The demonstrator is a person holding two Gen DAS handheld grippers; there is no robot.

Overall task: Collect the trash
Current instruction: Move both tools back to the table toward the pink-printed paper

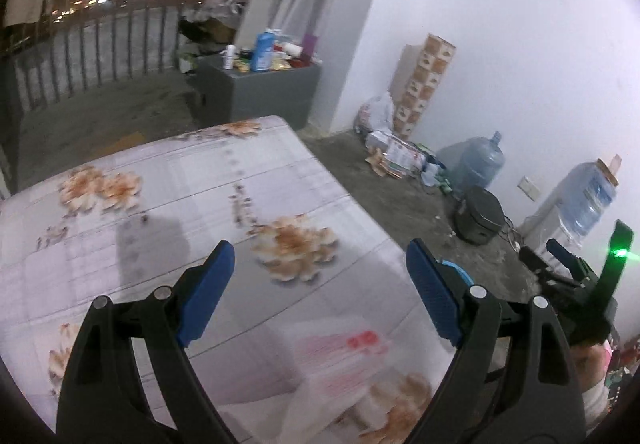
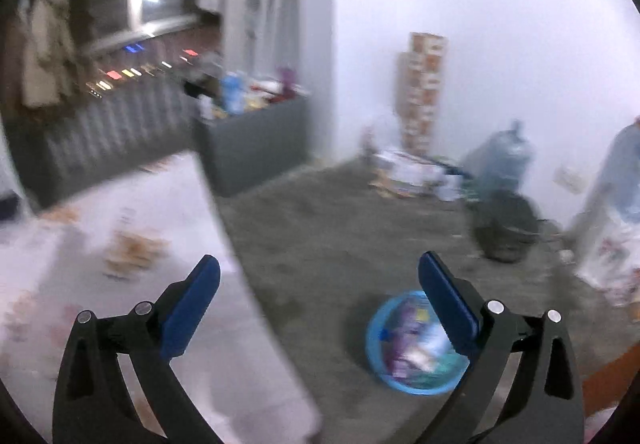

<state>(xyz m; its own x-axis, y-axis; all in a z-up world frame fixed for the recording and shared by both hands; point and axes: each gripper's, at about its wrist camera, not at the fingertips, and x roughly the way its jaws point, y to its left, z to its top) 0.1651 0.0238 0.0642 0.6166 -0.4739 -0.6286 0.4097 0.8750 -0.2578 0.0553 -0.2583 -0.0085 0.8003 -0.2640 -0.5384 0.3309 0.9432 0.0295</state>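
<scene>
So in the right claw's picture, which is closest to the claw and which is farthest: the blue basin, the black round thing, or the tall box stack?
1. Blue basin: on the floor, just behind the right claw.
2. Black round thing: farther back, to the right.
3. Tall box stack: farthest, against the white wall.

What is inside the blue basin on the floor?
The blue basin holds mixed trash: purple, white and light-coloured wrappers, blurred. The right gripper's finger covers its upper right part, and whatever lies under the top pieces is hidden.

Blue basin (image 2: 412, 344) on concrete floor (image 2: 320, 236)
</scene>
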